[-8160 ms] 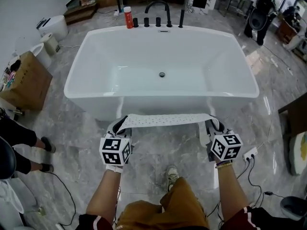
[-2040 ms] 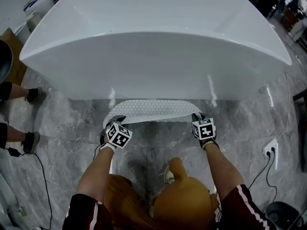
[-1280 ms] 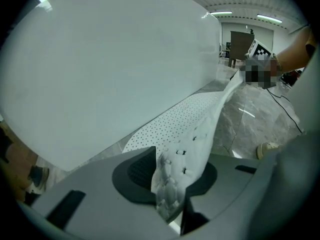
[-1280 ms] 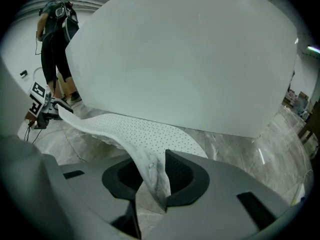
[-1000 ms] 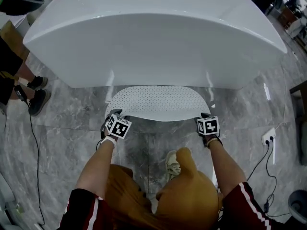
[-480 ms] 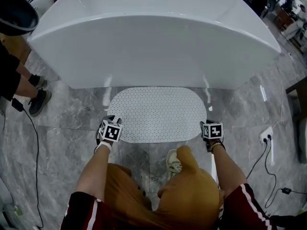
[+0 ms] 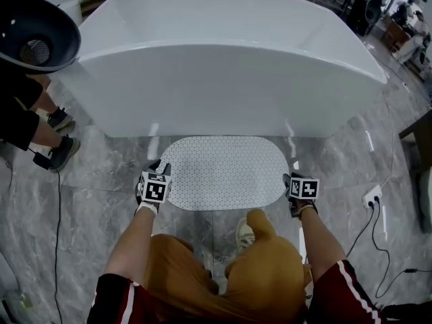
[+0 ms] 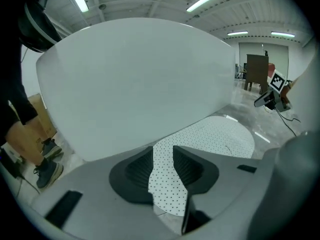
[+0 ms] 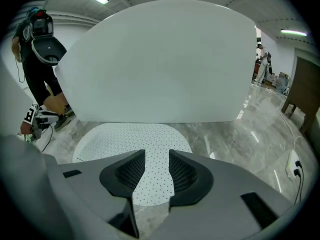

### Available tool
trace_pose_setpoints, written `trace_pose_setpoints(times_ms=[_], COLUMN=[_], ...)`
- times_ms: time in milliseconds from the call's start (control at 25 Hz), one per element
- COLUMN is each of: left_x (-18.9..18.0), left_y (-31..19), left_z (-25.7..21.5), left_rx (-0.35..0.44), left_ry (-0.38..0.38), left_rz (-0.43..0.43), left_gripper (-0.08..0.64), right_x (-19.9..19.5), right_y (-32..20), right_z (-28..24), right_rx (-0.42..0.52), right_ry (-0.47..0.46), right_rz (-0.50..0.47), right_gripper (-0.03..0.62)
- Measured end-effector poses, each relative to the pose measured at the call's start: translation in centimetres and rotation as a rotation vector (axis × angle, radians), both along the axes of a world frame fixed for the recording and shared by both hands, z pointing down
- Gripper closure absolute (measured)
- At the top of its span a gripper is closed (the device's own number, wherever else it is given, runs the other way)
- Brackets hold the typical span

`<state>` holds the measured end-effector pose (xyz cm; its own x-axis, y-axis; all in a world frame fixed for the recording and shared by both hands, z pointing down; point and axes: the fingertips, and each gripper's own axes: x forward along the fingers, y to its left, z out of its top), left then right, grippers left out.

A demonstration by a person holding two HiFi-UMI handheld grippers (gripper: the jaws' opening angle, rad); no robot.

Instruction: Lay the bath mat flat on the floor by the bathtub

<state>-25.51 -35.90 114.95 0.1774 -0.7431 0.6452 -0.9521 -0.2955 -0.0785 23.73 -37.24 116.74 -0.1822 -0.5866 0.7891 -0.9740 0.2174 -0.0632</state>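
Observation:
The white dotted oval bath mat (image 7: 226,173) lies flat on the grey marble floor right in front of the white bathtub (image 7: 223,66). My left gripper (image 7: 156,169) hovers at the mat's near left end. Its jaws have just been opening and hold nothing. My right gripper (image 7: 291,179) hovers open at the near right end, also with nothing in it. In the left gripper view the mat (image 8: 220,136) shows on the floor past the left gripper (image 8: 162,156). The right gripper view shows the mat (image 9: 125,136) below the right gripper (image 9: 156,164), with the bathtub (image 9: 160,64) behind.
A bystander's shoes (image 7: 62,154) stand on the floor to the left, with a cable (image 7: 57,201) trailing beside them. A white power strip (image 7: 371,196) and its cords lie at the right. My own shoe (image 7: 244,233) is just behind the mat.
The mat went from hanging curved between the grippers to lying flat on the floor. Both grippers have let go of it and lifted back from its near edge.

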Motion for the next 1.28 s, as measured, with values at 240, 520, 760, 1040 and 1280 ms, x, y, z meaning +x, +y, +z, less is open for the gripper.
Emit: trace_pose_setpoints(times_ms=[240, 520, 760, 1040, 1280], left_x=[0.9, 4.7, 6.7, 6.2, 6.7], left_y=[0.7, 0.7, 1.7, -0.6, -2.0], left_z=[-5.8, -13.7, -17.5, -23.2, -28.4], left_rx=[0.090, 0.245, 0.289, 0.318, 0.282], left_ry=[0.059, 0.124, 0.124, 0.114, 0.145], left_rz=[0.036, 0.145, 0.217, 0.166, 0.064], left_gripper=[0.423, 0.423, 0.423, 0.420, 0.417], right_x=[-1.0, 1.3, 2.3, -0.2, 0.0], right_y=[1.3, 4.3, 5.5, 1.5, -1.6], right_z=[-5.8, -14.7, -22.4, -28.2, -31.5], right_rx=[0.085, 0.203, 0.297, 0.416, 0.415], right_ry=[-0.058, -0.104, -0.136, -0.198, -0.190], right_rz=[0.008, 0.063, 0.042, -0.042, -0.070], right_gripper=[0.422, 0.422, 0.422, 0.422, 0.422])
